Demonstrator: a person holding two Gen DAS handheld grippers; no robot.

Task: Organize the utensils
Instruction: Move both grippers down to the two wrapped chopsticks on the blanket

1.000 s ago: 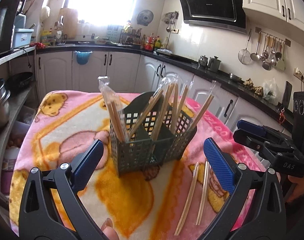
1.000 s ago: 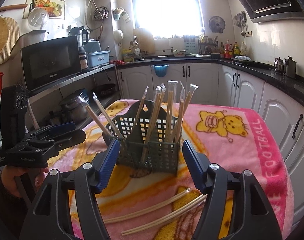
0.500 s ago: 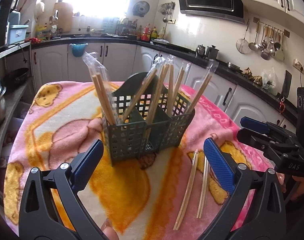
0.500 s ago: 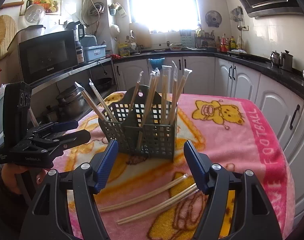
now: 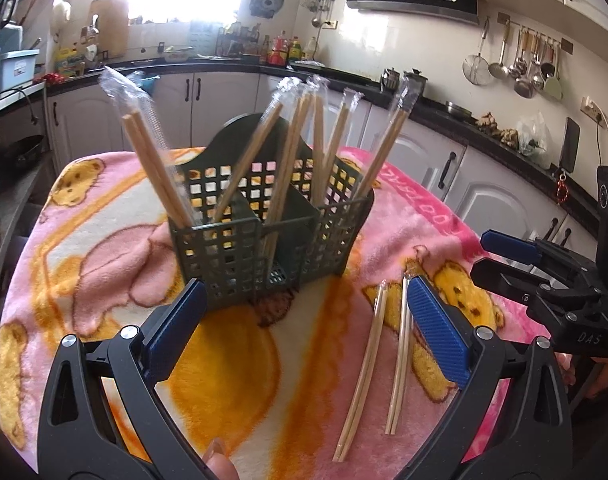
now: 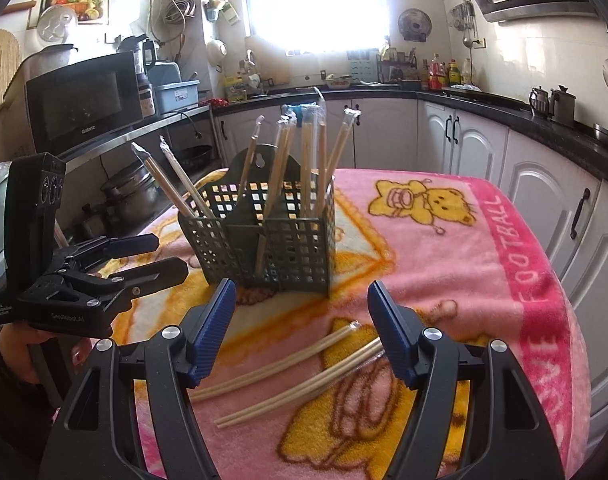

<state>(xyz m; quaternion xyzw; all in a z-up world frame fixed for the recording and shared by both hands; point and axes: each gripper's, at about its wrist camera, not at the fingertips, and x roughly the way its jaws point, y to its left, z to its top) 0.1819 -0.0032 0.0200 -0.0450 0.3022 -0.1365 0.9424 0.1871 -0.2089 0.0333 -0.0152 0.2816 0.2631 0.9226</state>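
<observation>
Two wrapped pairs of chopsticks (image 5: 384,364) lie loose and side by side on the pink blanket (image 5: 103,240), just in front of the dark green basket (image 5: 263,240) and a little to its right in the left wrist view; in the right wrist view the same loose pairs (image 6: 304,376) lie slantwise across the blanket between the two blue pads, with the far end of one pair right at the right-hand pad; the basket (image 6: 271,240) stands upright near the middle of the blanket, divided into compartments, with several more wrapped pairs leaning in it at different angles, their clear wrapper tips sticking up above the rim; the left gripper (image 5: 304,320) hangs over the blanket with its jaws spread wide and nothing between the pads, the basket's front face showing just beyond the gap; the right gripper (image 6: 301,324) also stands wide apart and holds nothing, low over the loose pairs; each gripper shows at the edge of the other's view, held by a hand (image 6: 19,352); around the table run white cabinets (image 6: 484,148), a black counter, a microwave (image 6: 79,100) and a bright window (image 6: 316,4).
</observation>
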